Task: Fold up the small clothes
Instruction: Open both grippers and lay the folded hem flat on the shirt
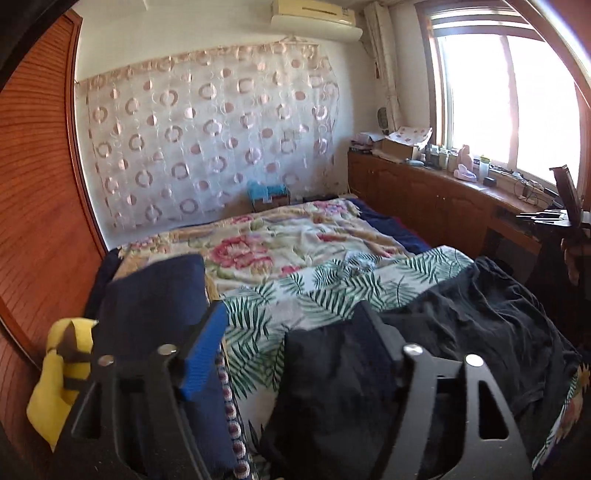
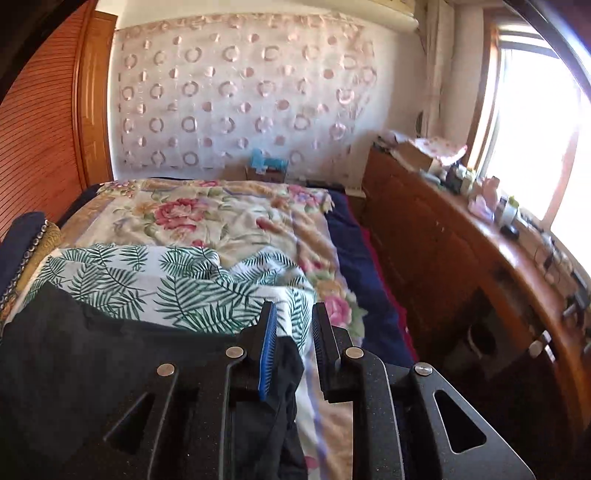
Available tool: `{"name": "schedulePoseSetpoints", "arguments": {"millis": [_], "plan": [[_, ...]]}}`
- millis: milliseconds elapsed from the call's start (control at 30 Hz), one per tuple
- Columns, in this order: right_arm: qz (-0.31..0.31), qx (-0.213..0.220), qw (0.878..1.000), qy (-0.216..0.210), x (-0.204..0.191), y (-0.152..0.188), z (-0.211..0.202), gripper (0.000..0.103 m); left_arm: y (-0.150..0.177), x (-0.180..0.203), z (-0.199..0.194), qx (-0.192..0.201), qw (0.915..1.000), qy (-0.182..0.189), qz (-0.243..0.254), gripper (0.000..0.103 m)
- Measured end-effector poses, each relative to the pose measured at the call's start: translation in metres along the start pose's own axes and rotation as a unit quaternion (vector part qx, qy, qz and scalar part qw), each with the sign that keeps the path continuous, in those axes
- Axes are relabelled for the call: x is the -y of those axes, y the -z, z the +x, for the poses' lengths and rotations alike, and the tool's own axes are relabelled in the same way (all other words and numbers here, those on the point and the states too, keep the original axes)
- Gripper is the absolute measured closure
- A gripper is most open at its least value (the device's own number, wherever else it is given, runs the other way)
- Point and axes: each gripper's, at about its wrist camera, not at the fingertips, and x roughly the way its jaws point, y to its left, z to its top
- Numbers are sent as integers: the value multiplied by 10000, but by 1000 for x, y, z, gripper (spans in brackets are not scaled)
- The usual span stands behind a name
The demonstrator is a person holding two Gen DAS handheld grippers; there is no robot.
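Black, soft and limp, the small garment (image 1: 461, 332) sprawls on the near bed (image 1: 280, 236), best pinched at its hem, as left gripper (image 1: 295, 332) and right gripper (image 2: 293, 332) fingers stand parted, empty.

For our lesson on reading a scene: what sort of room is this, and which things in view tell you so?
Most likely a lived-in home bedroom. A bed under a rose-patterned floral blanket fills the middle, a wall-mounted cream air conditioner hangs above, and a long wooden cabinet cluttered with bottles runs under the bright window.
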Motion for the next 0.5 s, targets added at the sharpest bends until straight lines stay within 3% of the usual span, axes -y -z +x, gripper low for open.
{"name": "schedulePoseSetpoints", "arguments": {"millis": [100, 200, 300, 500], "plan": [[13, -80, 9999, -125, 0, 8, -1, 82, 13, 5, -12, -127, 9998, 107, 65, 24], [74, -86, 9994, -334, 15, 6, -14, 73, 27, 12, -28, -263, 9995, 143, 84, 24], [210, -76, 9979, -615, 40, 29, -52, 69, 49, 9, -43, -399, 9991, 169, -21, 24], [117, -419, 9944, -964, 58, 81, -74, 69, 105, 0, -61, -902, 9954, 219, -231, 24]]}}
